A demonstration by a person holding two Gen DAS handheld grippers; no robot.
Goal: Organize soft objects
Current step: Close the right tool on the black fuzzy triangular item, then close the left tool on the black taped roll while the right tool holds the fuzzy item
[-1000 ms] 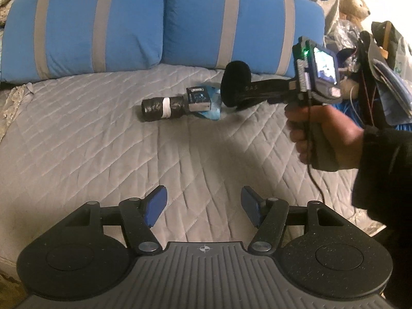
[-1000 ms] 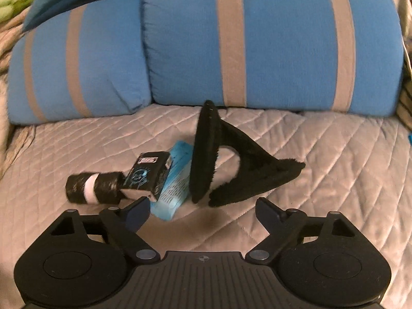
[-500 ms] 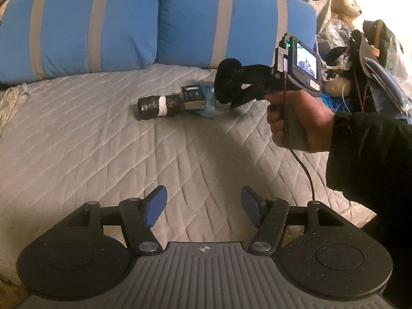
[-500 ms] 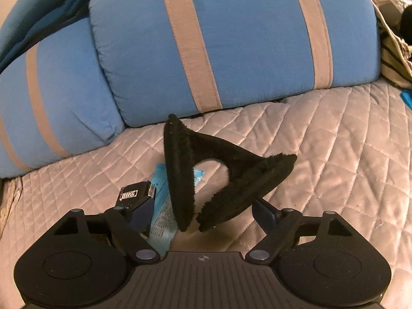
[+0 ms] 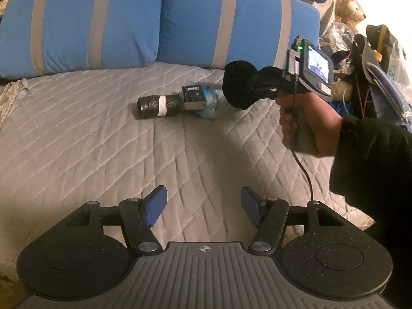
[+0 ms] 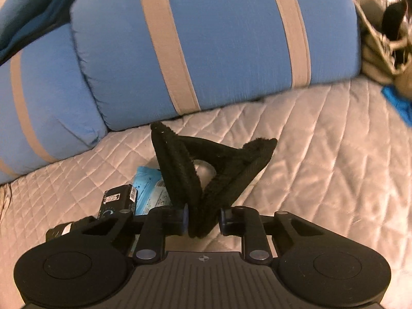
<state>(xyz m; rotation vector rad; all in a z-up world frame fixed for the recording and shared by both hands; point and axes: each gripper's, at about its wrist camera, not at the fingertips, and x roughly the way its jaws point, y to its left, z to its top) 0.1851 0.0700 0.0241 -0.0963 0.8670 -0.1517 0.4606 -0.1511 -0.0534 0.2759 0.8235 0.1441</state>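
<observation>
Right gripper (image 6: 202,219): jaws had just been closing; drawn in narrow, pads pressed on the near end of the black fuzzy item (image 6: 206,170), which sat between them.
Right fingers (image 6: 184,219): blue pad at the left of the fabric, dark pad at the right; both touching it.
Black fuzzy item, right wrist view: soft, plush, folded into an open triangle shape; rose from the pads toward 12 o'clock, one flap leaning to 11, the other to 1. Lifted clear of the quilt.
Black fuzzy item, left wrist view (image 5: 239,87): held out from the right gripper's front, at 1 o'clock from the left fingers, well apart from them.
Left gripper (image 5: 203,207): jaws stood moderately wide, nothing between them; only quilt beyond.
Left fingers (image 5: 154,206): blue pads, not touching anything.
Right hand (image 5: 309,128): wrapped on the grey handle, dark sleeve behind, cable hanging from the handle.
Screen (image 5: 318,68): lit, on the back of the right gripper; contents too small to read.
Small dark box (image 5: 193,100): on the quilt at 12 o'clock from the left fingers; white printed label on top, text not legible.
Light blue packet (image 5: 209,103): flat, under and just right of the box; fine print unreadable.
Black roll (image 5: 157,106): white band round it, touching the box's left side.
Quilt (image 5: 90,141): grey, diamond-stitched.
Pillows (image 5: 77,25): blue with tan stripes, at the far edge.
Teddy bear (image 5: 350,7): at 2 o'clock, among clutter.
</observation>
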